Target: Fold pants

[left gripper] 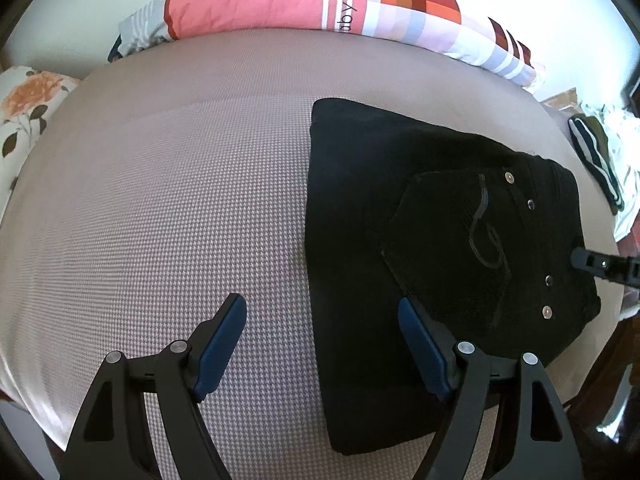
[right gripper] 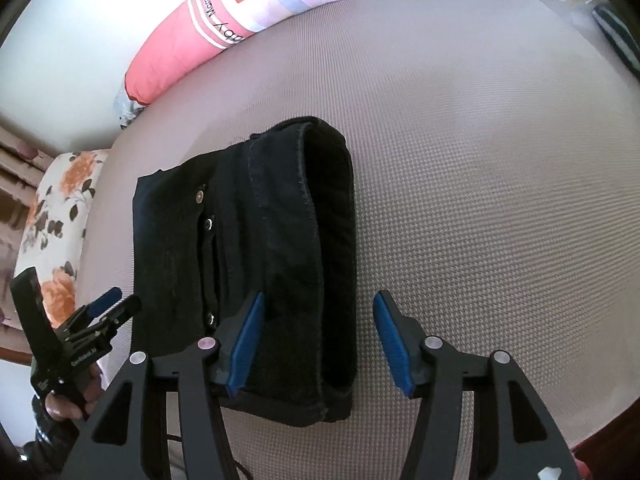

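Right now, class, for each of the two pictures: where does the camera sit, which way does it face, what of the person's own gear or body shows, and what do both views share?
Left wrist: sits on the left gripper, looks forward and down at the bed; the folded black pants lie to its right; the right gripper's tip pokes in at the right edge.
Right wrist: sits on the right gripper, looks down over the pants' folded edge; the person's hand holds the left gripper.
Shared: pants, bed, pink bolster, floral pillow.

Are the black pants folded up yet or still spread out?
Folded. The black pants lie as a compact stacked rectangle on the bed, back pocket on top; the right wrist view shows doubled layers at the fold.
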A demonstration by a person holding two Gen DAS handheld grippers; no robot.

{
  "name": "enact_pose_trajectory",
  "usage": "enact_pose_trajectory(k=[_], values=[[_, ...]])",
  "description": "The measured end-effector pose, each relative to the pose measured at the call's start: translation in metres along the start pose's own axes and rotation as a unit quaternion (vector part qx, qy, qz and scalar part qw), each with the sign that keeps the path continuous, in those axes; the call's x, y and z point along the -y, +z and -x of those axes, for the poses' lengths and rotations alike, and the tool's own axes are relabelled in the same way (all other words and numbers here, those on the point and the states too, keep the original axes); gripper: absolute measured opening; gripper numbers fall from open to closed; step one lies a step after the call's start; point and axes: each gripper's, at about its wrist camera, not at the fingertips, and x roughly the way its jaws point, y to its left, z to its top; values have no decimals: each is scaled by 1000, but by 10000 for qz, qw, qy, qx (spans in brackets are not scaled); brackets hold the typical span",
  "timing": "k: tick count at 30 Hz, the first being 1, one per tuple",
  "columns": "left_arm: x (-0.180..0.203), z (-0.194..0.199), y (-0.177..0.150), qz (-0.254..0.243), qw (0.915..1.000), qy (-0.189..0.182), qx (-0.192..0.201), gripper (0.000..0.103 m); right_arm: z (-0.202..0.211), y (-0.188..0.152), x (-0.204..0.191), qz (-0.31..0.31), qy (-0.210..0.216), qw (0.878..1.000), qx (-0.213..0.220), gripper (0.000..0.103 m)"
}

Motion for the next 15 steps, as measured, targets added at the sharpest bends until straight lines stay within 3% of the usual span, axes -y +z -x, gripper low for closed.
enact_pose_trajectory(k=[15], values=[[-13, -20, 13, 377, 9968, -546, -435, 78, -19, 6, 30, -199, 963, 9946, -343, 55]])
